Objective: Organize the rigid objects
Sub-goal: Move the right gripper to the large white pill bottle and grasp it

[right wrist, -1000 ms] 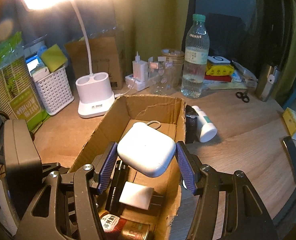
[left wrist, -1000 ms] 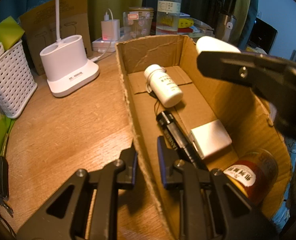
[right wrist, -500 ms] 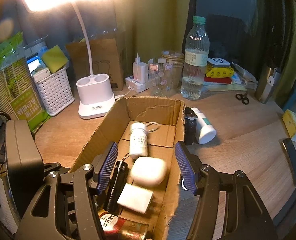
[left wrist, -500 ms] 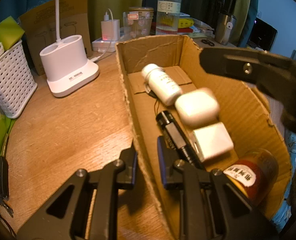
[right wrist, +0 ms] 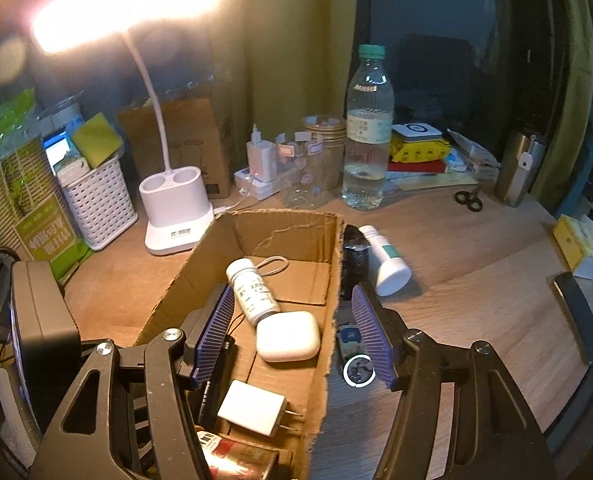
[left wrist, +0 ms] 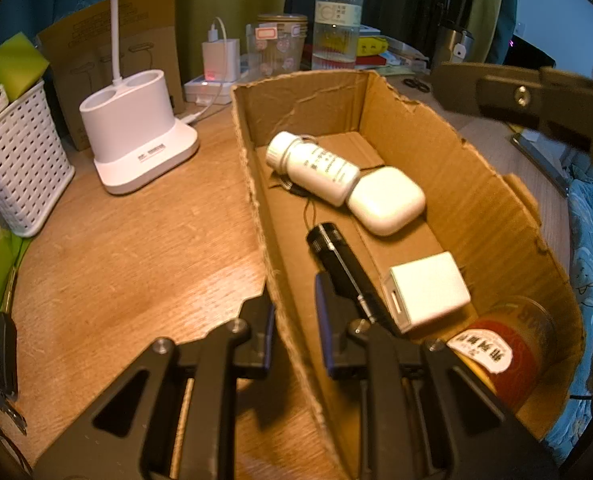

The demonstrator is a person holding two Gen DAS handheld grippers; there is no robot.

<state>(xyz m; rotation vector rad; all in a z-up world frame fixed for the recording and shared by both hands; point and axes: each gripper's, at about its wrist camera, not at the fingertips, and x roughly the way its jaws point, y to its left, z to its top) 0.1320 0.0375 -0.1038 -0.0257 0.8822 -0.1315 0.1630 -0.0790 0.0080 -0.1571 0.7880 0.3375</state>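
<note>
A cardboard box [left wrist: 456,184] lies open on the wooden desk. My left gripper [left wrist: 292,304] is shut on its left wall near the front corner. Inside lie a white pill bottle [left wrist: 312,168], a white rounded case [left wrist: 386,200] touching it, a black flashlight [left wrist: 344,268], a white charger cube [left wrist: 428,292] and a red can [left wrist: 500,356]. My right gripper [right wrist: 293,290] hangs open above the box [right wrist: 296,236] and the case [right wrist: 287,336], holding nothing. Outside the box's right wall lie a white bottle [right wrist: 388,262], a black object [right wrist: 354,256] and a small cylinder [right wrist: 356,360].
A white lamp base [right wrist: 176,216], a white basket [right wrist: 96,200] and a green packet stand to the left. A water bottle [right wrist: 366,136], jars, scissors [right wrist: 468,200] and a steel cup [right wrist: 518,168] line the back. A car key [left wrist: 2,348] lies at the desk's left edge.
The white case left my right gripper, fell into the box and came to rest against the pill bottle, which shifted a little. My left gripper has kept its hold.
</note>
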